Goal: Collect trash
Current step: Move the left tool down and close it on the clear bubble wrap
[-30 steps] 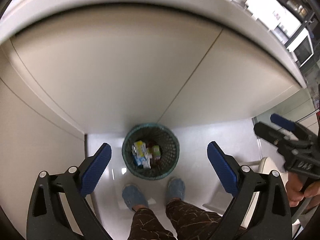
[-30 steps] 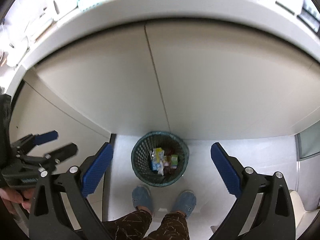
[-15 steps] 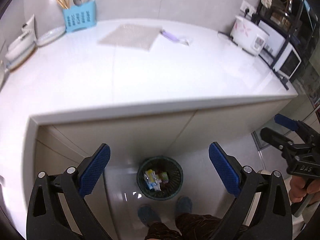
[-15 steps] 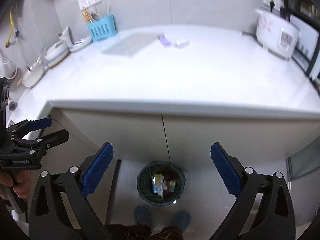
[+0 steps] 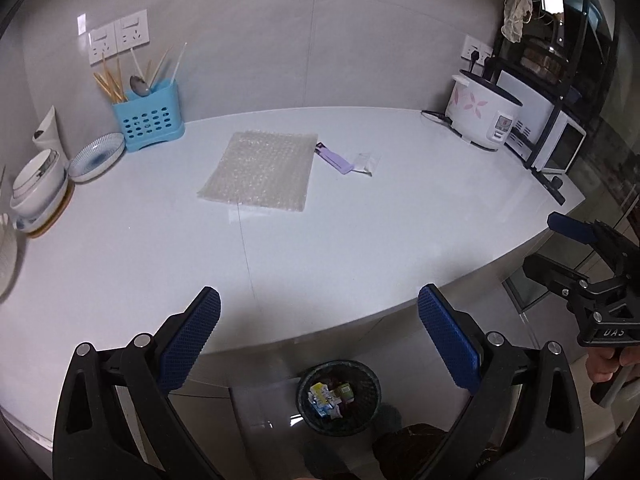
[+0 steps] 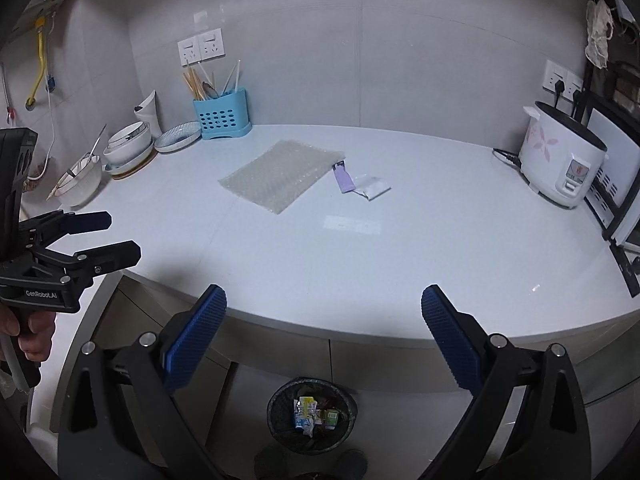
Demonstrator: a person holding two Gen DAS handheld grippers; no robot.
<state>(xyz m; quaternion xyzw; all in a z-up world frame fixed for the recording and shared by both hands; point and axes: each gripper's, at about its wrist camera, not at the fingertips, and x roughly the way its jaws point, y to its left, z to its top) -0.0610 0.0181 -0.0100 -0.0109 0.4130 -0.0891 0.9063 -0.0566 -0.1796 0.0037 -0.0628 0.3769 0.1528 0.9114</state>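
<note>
Nearest, the left gripper (image 5: 318, 334) and the right gripper (image 6: 324, 334) both stand spread wide with nothing between their blue pads, held over the front edge of the white counter (image 5: 360, 248). Below them on the floor sits the mesh bin (image 6: 312, 414), with several wrappers already in it.

Farther in, three bits of trash lie on the counter. The sheet of bubble wrap (image 5: 260, 170) lies flat; it looks very light, soft and springy, so a pinch at a near corner or edge should lift it, though it will likely flop and drag. Just beside its far right corner lies a thin purple wrapper (image 5: 334, 157), and touching that wrapper's end is a small white packet (image 5: 366, 162). Both look light, flat and slick, so I judge they need a low pinch across the narrow side, or they may slide away.

At the back stand a blue utensil holder (image 5: 148, 118) and a rice cooker (image 5: 482, 114).
</note>
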